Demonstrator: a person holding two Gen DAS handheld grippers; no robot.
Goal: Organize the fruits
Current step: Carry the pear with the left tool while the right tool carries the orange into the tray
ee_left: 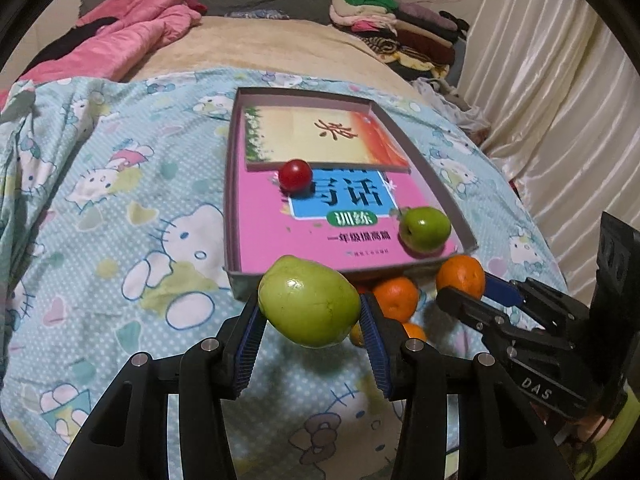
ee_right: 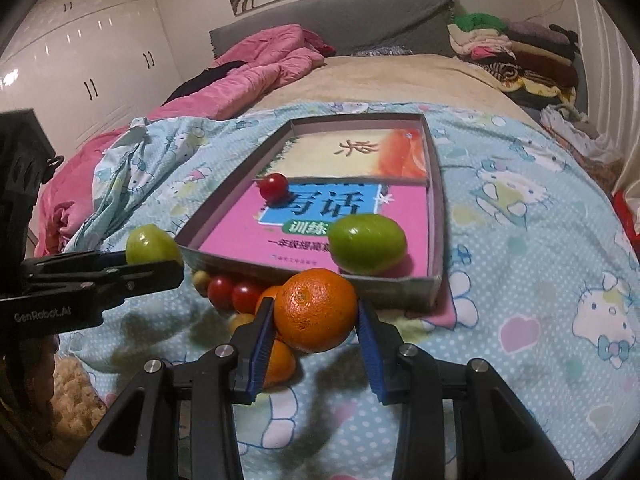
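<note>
My left gripper (ee_left: 310, 312) is shut on a green fruit (ee_left: 308, 302), held above the bedsheet just in front of the grey box tray (ee_left: 234, 284). My right gripper (ee_right: 316, 320) is shut on an orange (ee_right: 316, 310), also just in front of the tray (ee_right: 434, 280). Inside the tray lie a red cherry tomato (ee_left: 295, 176) and another green fruit (ee_left: 425, 228), on a pink book (ee_left: 272, 232). More oranges (ee_left: 395, 298) and cherry tomatoes (ee_right: 234, 294) lie on the sheet by the tray's near edge.
The tray rests on a Hello Kitty sheet (ee_left: 120, 220) on a bed. A pink quilt (ee_left: 132, 36) lies at the far left, folded clothes (ee_left: 392, 28) at the far right. A curtain (ee_left: 560, 100) hangs on the right, a wardrobe (ee_right: 80, 60) stands on the left.
</note>
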